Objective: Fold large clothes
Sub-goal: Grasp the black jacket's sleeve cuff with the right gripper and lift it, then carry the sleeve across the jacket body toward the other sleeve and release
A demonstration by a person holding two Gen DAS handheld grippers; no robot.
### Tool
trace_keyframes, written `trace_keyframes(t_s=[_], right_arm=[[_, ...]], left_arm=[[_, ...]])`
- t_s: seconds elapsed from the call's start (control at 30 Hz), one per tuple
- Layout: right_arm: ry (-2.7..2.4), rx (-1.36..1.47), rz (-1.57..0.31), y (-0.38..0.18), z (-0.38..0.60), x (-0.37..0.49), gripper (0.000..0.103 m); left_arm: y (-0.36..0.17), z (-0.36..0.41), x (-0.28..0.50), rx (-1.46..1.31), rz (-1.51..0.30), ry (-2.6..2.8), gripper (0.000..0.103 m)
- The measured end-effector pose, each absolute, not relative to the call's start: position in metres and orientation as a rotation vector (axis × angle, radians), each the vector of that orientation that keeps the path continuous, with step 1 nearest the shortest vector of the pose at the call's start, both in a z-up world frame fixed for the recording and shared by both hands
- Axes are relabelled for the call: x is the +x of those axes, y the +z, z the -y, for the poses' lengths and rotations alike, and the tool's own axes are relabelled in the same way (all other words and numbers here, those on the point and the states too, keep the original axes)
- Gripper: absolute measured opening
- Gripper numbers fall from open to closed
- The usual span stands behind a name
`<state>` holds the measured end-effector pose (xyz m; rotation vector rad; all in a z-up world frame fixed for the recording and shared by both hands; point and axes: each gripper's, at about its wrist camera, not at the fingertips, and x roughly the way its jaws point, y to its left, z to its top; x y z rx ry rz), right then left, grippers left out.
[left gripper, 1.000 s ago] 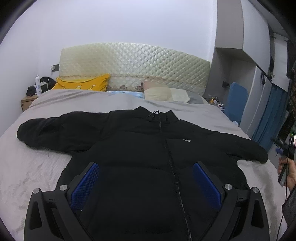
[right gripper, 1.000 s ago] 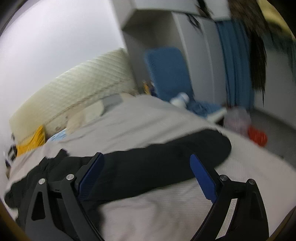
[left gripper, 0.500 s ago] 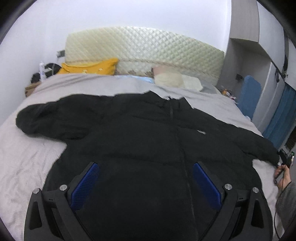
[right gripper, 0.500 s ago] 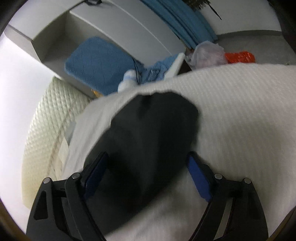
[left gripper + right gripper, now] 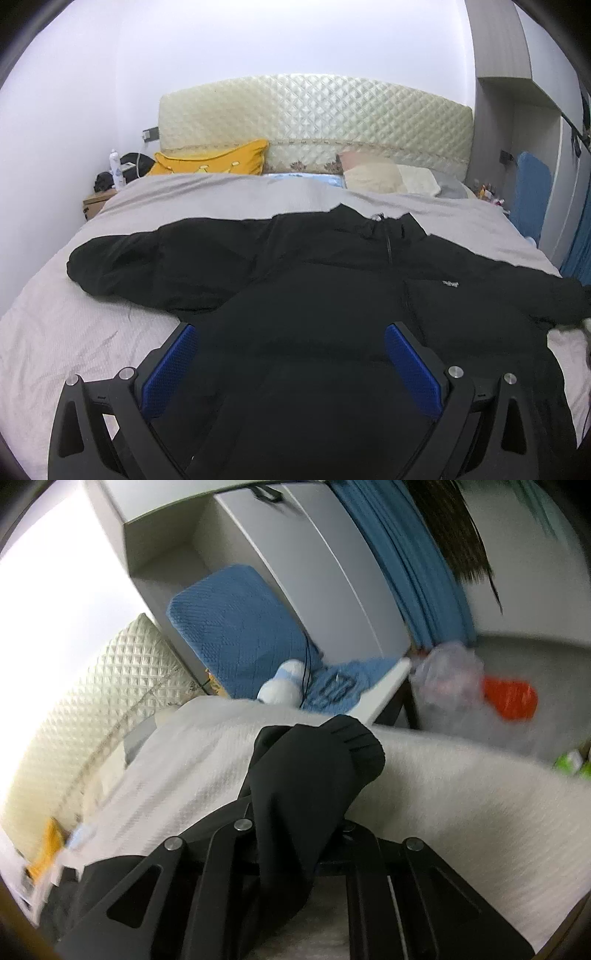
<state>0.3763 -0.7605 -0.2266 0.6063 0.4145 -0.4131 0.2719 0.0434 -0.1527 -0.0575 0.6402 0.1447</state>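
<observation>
A large black puffer jacket (image 5: 332, 295) lies front up on the bed (image 5: 74, 332), both sleeves spread out to the sides. My left gripper (image 5: 291, 354) is open and empty, hovering over the jacket's lower body. My right gripper (image 5: 299, 812) is shut on the jacket's right sleeve cuff (image 5: 325, 760), which bunches up between the closed jaws above the white bedspread (image 5: 461, 794). The pads are hidden by the cloth.
A quilted headboard (image 5: 314, 129), a yellow pillow (image 5: 214, 162) and cream pillows (image 5: 388, 177) sit at the bed's head. A nightstand (image 5: 96, 203) stands at the left. A blue chair (image 5: 240, 635), a bagged bin (image 5: 454, 686) and wardrobes (image 5: 314, 572) stand off the right side.
My right gripper closed on the sleeve cuff, which lay between its open jaws before. My left gripper shifted left and tilted up over the jacket.
</observation>
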Motion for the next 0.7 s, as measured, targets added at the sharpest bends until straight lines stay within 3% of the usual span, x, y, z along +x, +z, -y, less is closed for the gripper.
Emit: trace_keyframes(t_s=[0.33, 0.7], right_arm=[[-0.431, 0.519, -0.371, -0.135, 0.724, 0.348, 0.013], [-0.302, 0.376, -0.232, 0.017, 0.597, 0.318, 0.013]], left_arm=[[-0.131, -0.043, 0.238, 0.009, -0.593, 0.157, 0.102], [-0.111, -0.06, 0.196, -0.053, -0.57, 0.042, 0.102]])
